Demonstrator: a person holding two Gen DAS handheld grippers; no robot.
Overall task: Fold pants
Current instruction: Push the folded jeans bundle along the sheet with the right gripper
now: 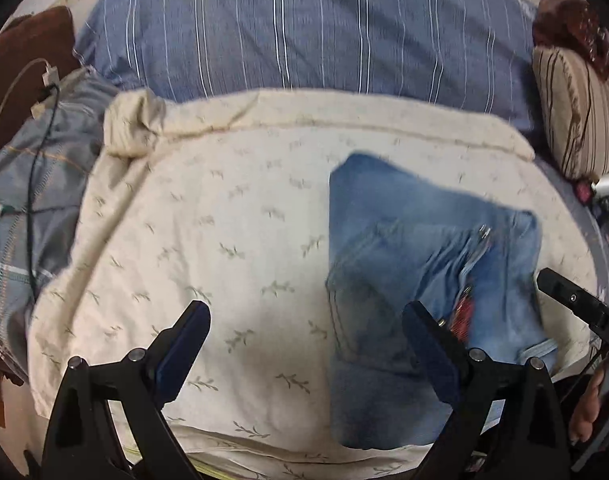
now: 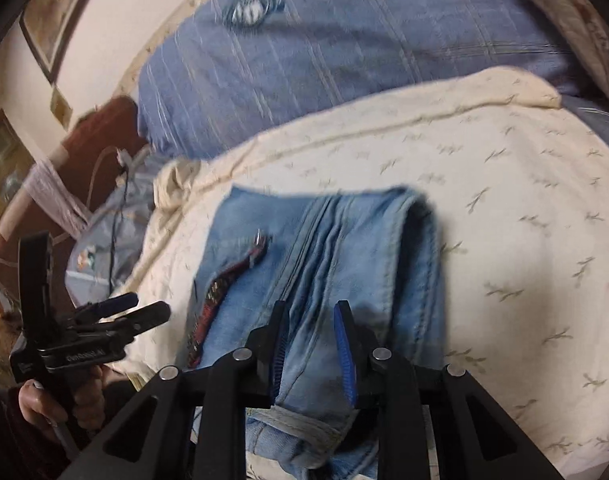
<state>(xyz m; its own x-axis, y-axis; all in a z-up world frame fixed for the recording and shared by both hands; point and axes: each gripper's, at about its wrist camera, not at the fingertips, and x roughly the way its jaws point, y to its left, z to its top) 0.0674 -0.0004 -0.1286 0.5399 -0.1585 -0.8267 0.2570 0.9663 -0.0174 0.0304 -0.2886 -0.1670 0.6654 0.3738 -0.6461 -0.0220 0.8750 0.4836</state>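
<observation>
Pants: the blue denim pants (image 1: 432,280) are lying folded into a compact block on a cream blanket (image 1: 208,240) printed with small green sprigs; in the left wrist view they are sitting on the right part of the blanket, a back pocket facing up, and a red patterned strip (image 2: 216,300) is showing across the denim.

Left gripper: the left gripper (image 1: 304,344) is hovering above the blanket with its jaws spread wide and nothing between them; its right finger is standing over the left edge of the pants, its left finger over bare blanket.

Right gripper: the right gripper (image 2: 312,344) is pointing at the near end of the pants, its blue-padded jaws standing a little apart with a raised fold of denim between them; whether the pads are pressing that fold cannot be told.

Hand: a hand (image 2: 44,400) is gripping the handle of the left gripper at the lower left of the right wrist view.

Surroundings: a blue striped cover (image 1: 304,32) is lying beyond the blanket, a striped tan pillow (image 1: 580,112) is resting at the right, and a dark cable (image 1: 40,184) is trailing over grey bedding at the left.
</observation>
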